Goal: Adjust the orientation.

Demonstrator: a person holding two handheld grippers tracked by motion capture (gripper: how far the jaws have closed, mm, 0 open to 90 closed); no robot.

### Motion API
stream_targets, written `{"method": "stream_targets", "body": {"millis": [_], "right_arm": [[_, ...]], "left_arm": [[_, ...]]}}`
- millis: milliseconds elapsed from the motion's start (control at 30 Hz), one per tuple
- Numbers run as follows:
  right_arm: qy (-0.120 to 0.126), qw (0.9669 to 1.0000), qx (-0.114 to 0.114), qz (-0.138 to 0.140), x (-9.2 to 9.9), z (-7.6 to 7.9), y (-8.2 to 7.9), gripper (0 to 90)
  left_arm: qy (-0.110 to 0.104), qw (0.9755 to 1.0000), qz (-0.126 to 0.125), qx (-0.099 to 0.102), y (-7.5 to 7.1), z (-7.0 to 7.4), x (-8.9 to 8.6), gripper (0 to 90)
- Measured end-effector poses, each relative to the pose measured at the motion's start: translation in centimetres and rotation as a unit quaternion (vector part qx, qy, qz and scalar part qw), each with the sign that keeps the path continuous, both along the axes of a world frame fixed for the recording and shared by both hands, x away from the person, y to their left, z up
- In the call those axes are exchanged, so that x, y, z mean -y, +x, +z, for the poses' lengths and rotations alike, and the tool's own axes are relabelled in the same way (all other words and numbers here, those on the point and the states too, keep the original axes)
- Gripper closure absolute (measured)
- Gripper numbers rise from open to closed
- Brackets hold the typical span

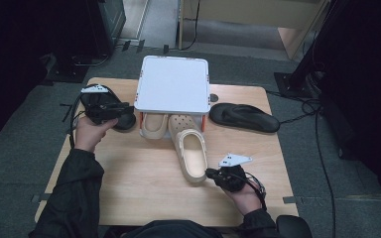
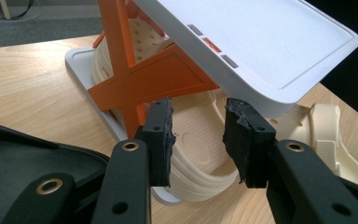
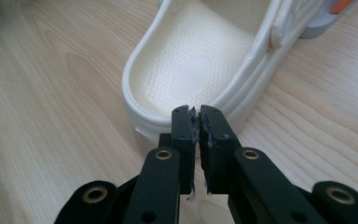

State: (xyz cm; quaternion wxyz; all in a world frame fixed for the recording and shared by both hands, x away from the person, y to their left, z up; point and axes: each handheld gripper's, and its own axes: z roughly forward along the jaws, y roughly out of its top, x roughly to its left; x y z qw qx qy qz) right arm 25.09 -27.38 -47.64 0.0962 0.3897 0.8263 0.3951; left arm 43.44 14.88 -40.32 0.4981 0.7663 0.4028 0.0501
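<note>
Two cream clogs sit by a white rack [image 1: 172,84] on the desk [image 1: 129,188]. Left gripper view: half-open fingers [image 2: 161,135] hover empty before the racked clog [image 2: 200,140]. Right gripper view: fingers [image 3: 186,135] nearly shut, empty, just behind the loose clog [image 3: 191,70]; nudging its heel squarely should slide it in straight.

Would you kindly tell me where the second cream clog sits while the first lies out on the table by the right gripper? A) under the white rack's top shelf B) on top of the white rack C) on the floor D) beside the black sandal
A: the second cream clog is tucked on the lower level under the white rack, whose top is bare.
</note>
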Motion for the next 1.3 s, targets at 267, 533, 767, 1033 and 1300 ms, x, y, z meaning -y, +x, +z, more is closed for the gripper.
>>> {"method": "stream_targets", "body": {"millis": [267, 533, 767, 1033, 1300], "right_arm": [[0.016, 0.9999, 0.001, 0.006, -0.9, -0.1, -0.2, 83.4], [0.013, 0.9996, 0.000, 0.023, -1.0, 0.2, -0.4, 83.4], [-0.016, 0.9966, -0.008, 0.080, -2.6, -0.7, -1.6, 87.4], [-0.046, 0.9937, -0.022, 0.100, -4.4, -2.0, -1.0, 87.5], [-0.040, 0.9942, -0.002, 0.099, -5.5, -1.6, 0.5, 87.6]], "left_arm": [[0.001, 1.0000, 0.002, 0.000, 0.0, 0.0, 0.1, 62.4], [-0.001, 1.0000, 0.003, 0.001, 0.0, 0.0, 0.0, 62.0], [-0.002, 1.0000, 0.002, 0.002, 0.0, 0.0, 0.0, 62.0], [-0.001, 1.0000, 0.002, 0.002, 0.0, 0.1, 0.0, 62.1], [-0.002, 1.0000, 0.003, 0.001, 0.0, 0.0, 0.1, 62.3]]}}
